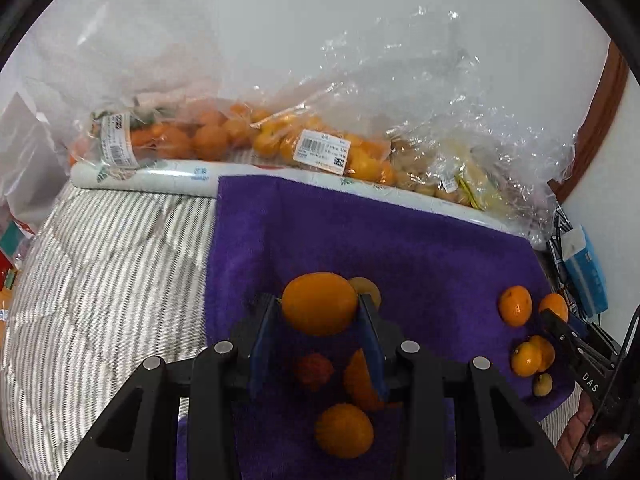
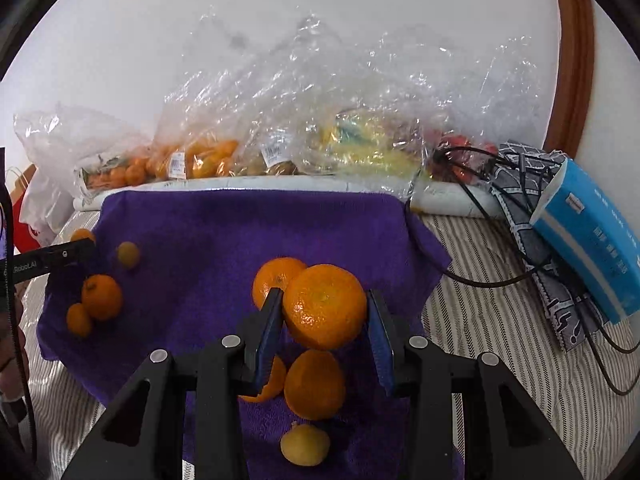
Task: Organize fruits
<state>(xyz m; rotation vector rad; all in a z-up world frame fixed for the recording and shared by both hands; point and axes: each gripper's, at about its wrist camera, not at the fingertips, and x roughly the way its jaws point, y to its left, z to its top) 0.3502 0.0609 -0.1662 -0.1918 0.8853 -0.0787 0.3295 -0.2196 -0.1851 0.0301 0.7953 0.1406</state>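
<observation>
Nearest my left camera, the left gripper (image 1: 320, 312) had its blue-padded fingers (image 1: 262, 344) clenched on a smooth orange fruit (image 1: 319, 303), holding it above the purple towel (image 1: 360, 232). Beneath it on the towel lay a ribbed orange fruit (image 1: 344, 430), a small reddish fruit (image 1: 315, 371) and another orange one partly hidden by the right-hand finger. On my right camera, the right gripper (image 2: 325, 308) likewise grasped a mandarin (image 2: 325, 306) between its fingers (image 2: 268, 340), with more mandarins just below and behind it and a pale yellow fruit (image 2: 305, 444) closest to the lens. Off to that view's left, a small cluster of oranges (image 2: 100, 296) sat by the towel's edge, near the tip of the other gripper. The towel was spread over a striped quilt (image 2: 500, 320). Further back, a rolled white printed mat (image 1: 152, 176) lay along the towel's far edge, and behind it clear plastic bags of oranges (image 1: 240, 136) with price labels rested against the white wall (image 2: 280, 20). A blue tissue box (image 2: 592, 236) lay on a patterned cloth to the right, crossed by black cables (image 2: 480, 276).
</observation>
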